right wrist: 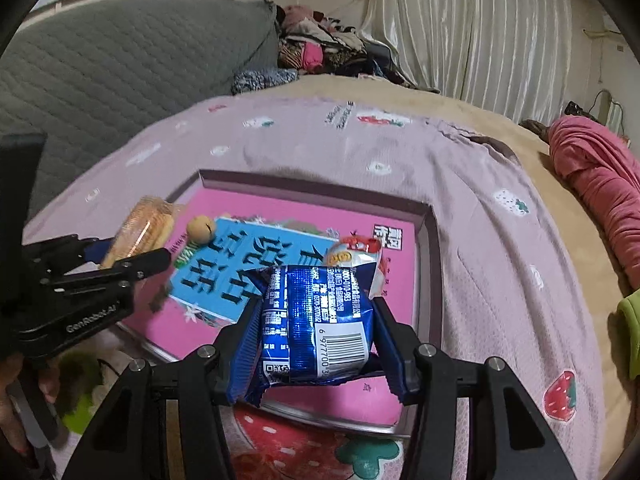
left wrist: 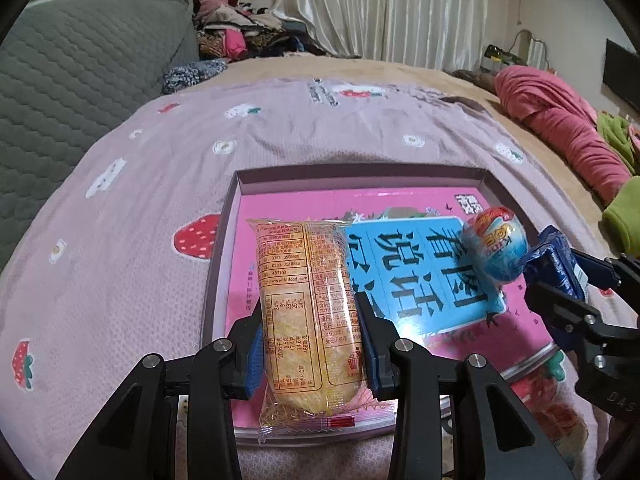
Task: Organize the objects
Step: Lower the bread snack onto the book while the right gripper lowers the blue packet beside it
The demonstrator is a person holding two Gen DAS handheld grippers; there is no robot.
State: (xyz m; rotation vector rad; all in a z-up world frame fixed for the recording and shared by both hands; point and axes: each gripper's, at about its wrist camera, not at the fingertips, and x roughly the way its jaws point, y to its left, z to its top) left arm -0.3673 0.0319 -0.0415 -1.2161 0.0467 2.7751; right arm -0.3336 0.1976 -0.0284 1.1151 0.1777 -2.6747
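My left gripper (left wrist: 310, 344) is shut on a yellow wrapped cake packet (left wrist: 308, 308) and holds it over the left part of a shallow pink box lid (left wrist: 288, 184). My right gripper (right wrist: 318, 344) is shut on a blue foil snack packet (right wrist: 320, 320) over the box's right part (right wrist: 428, 240). In the box lies a blue book (left wrist: 420, 276) with an egg-shaped toy (left wrist: 496, 242) resting on it. The right gripper shows in the left wrist view (left wrist: 560, 280); the left gripper shows in the right wrist view (right wrist: 132, 256).
The box sits on a pink strawberry-print blanket (left wrist: 140, 240) on a bed. A grey headboard cushion (left wrist: 80, 80) stands at left, a clothes pile (left wrist: 244, 28) at the back, a red garment (left wrist: 568, 132) and green cloth (left wrist: 624, 216) at right.
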